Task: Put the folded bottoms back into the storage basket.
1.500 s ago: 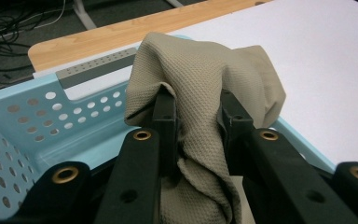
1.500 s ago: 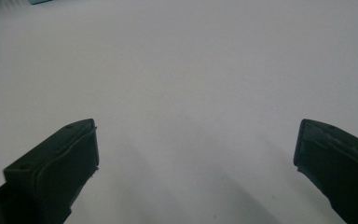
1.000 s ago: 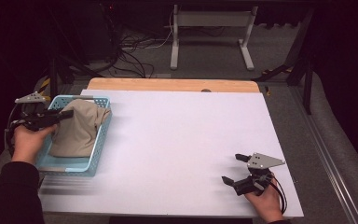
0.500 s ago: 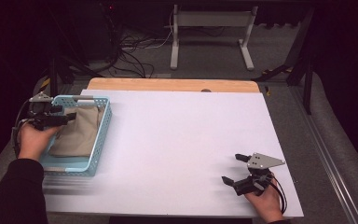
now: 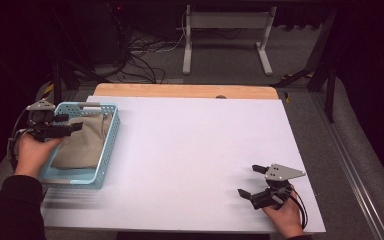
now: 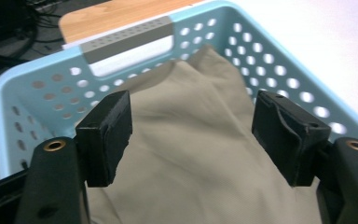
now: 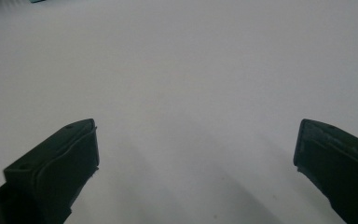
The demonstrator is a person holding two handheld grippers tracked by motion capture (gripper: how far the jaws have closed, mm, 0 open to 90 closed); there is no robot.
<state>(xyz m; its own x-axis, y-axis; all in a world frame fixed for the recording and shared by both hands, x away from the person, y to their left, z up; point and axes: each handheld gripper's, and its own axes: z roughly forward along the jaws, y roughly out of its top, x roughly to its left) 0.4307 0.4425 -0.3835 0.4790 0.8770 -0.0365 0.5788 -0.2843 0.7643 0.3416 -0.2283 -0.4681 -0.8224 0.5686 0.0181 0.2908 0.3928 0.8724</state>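
Your left gripper has just opened, its jaws straddling the tan cloth in the blue basket without gripping; withdraw carelessly and a jaw may snag a fold. Your right gripper rests wide open and empty on the table.

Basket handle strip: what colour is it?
Grey, on the light blue basket; the handle strip shows best in the left gripper view.

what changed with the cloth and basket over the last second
The left gripper let go of the beige cloth: its jaws have just been opening and now stand apart above it. The cloth, bunched up before, lies flatter in the blue basket. The right gripper stayed open on the white table.
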